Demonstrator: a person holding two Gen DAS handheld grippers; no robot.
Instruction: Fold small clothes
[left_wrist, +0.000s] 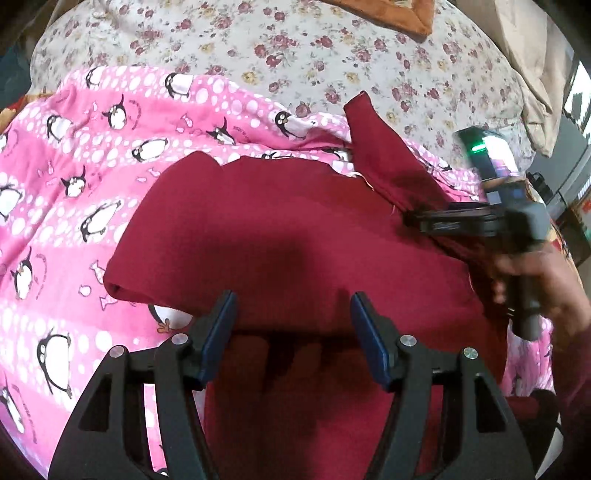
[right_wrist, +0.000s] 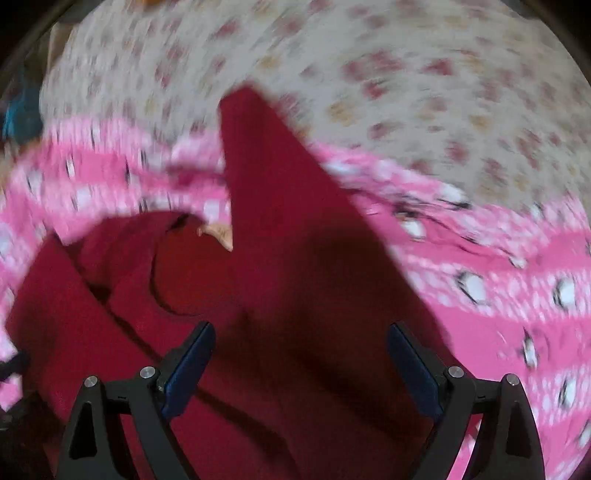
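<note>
While the dark red garment (left_wrist: 280, 229) lies on the penguin blanket (left_wrist: 74, 177), the left claw (left_wrist: 293, 317) and right claw (right_wrist: 301, 350) gape wide, holding nothing.

The whole right wrist view is smeared by motion: the floral bedsheet (right_wrist: 406, 92) at twelve o'clock shows only soft blotches, and the penguins on the pink blanket (right_wrist: 498, 295) at three o'clock are streaks. A pale scrap (right_wrist: 218, 232) beside the maroon garment (right_wrist: 295, 277) is too blurred to identify. In the left wrist view, the right gripper (left_wrist: 436, 221) at three o'clock is blurred, so the state of its jaws is unclear there, and the right hand (left_wrist: 543, 280) holding it is smeared too. The garment's near hem runs off the six o'clock edge. An orange cloth (left_wrist: 399, 14) is cut off at twelve o'clock.
</note>
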